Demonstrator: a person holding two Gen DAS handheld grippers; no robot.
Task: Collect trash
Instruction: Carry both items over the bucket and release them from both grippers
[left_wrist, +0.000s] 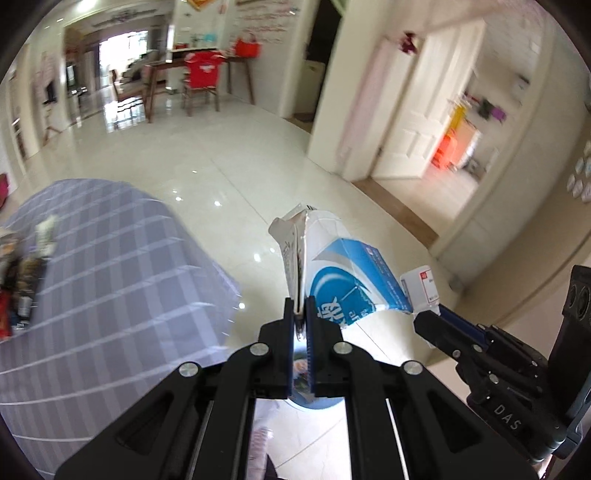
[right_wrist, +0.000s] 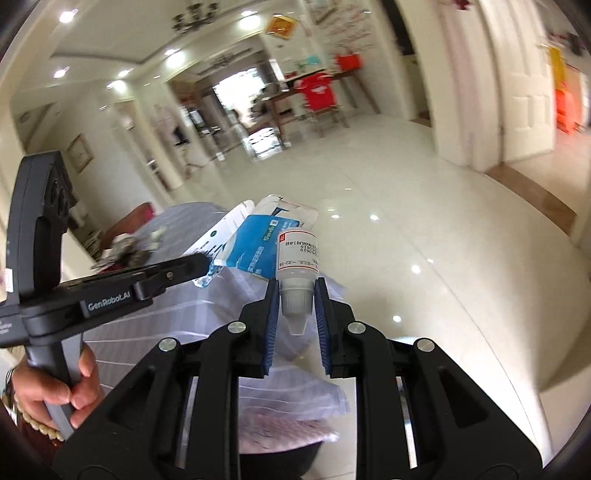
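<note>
While you hold both tools over the glossy tile floor (left_wrist: 229, 155), a table under a grey checked cloth (left_wrist: 110, 266) sits just to the left, with a blurred heap of wrappers (left_wrist: 22, 273) on its far side. A dining table with a red shirt on a chair (left_wrist: 203, 70) stands well back, and a white door (left_wrist: 424, 110) is open on the right. Only your right wrist view shows your hand (right_wrist: 62, 387) gripping the left tool's handle. Your left gripper (left_wrist: 300, 314) is pinched tight on the flattened edge of a blue and white carton (left_wrist: 351, 273), held in the air. Your right gripper (right_wrist: 295, 299) is clamped on the ribbed cap of a small white bottle (right_wrist: 297, 251), jaws narrowly apart.
</note>
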